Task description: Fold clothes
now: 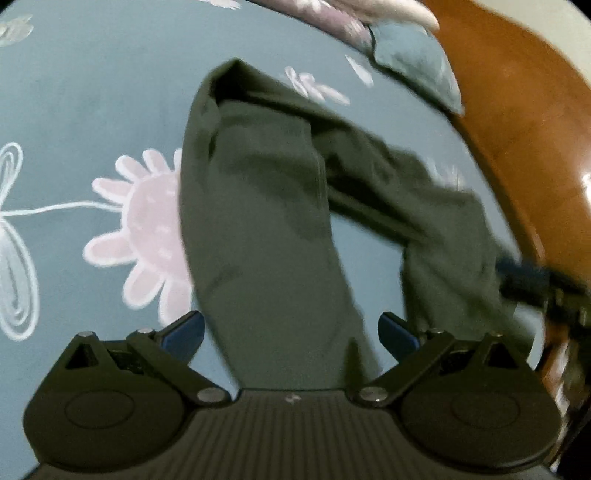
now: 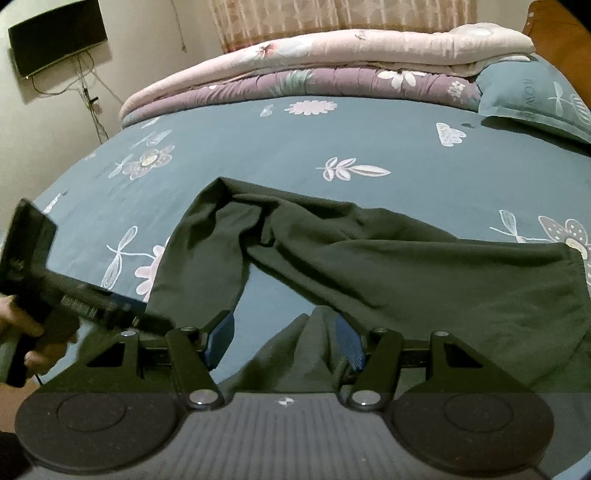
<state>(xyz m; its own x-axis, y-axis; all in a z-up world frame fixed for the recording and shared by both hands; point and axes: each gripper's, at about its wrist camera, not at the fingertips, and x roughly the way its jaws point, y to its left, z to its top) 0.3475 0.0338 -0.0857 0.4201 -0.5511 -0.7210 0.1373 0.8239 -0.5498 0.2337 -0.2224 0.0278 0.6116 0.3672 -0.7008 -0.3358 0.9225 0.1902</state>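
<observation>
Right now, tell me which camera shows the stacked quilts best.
The right wrist view. There the stacked quilts lie in full along the far edge of the bed, pale pink on top of purple, and sharp. The left wrist view catches only a blurred corner of them at its top edge, beyond the dark green trousers.

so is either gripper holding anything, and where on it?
Neither. Left gripper is open over one trouser leg. Right gripper is open around a raised fold of the dark green trousers, not clamped.
</observation>
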